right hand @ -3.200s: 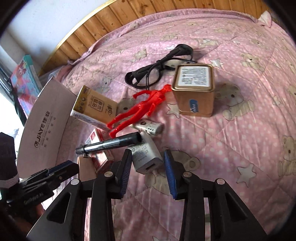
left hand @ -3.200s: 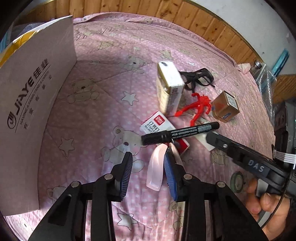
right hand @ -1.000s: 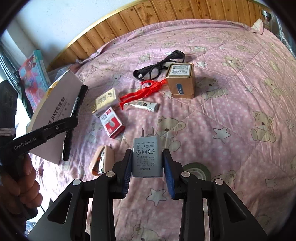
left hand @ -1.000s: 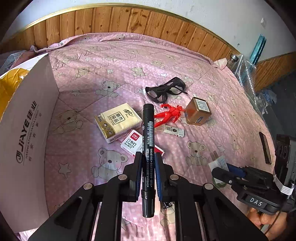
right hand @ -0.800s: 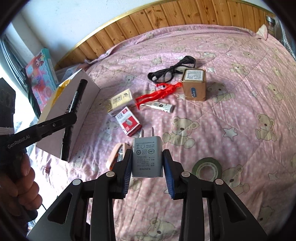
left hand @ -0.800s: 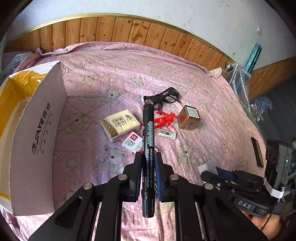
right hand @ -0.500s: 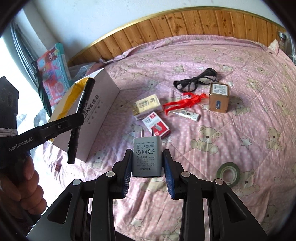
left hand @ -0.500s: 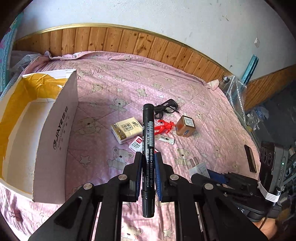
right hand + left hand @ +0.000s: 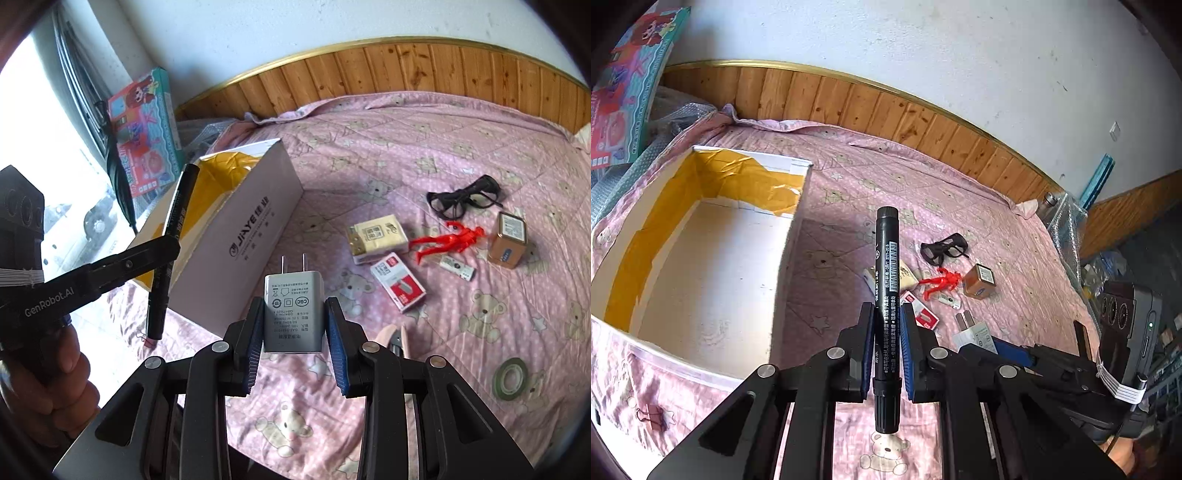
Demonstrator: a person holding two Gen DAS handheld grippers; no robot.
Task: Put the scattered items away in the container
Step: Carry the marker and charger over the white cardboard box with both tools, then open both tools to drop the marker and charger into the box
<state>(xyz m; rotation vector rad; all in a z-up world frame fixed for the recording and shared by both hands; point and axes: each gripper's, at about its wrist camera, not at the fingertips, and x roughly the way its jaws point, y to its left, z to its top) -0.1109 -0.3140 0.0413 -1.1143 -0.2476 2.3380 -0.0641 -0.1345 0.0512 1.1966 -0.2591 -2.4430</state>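
Cardboard box — white outside, yellow-taped inside, printed "JiAYE" — sits open at the left side of your pink bear-print bedspread, below wood panelling and a white wall. Your left gripper is clamped on a black marker, held just right of the box. Your right gripper is clamped on a grey charger marked "CQC". A red staple box and tissue pack lie mid-bed — other writing unreadable.
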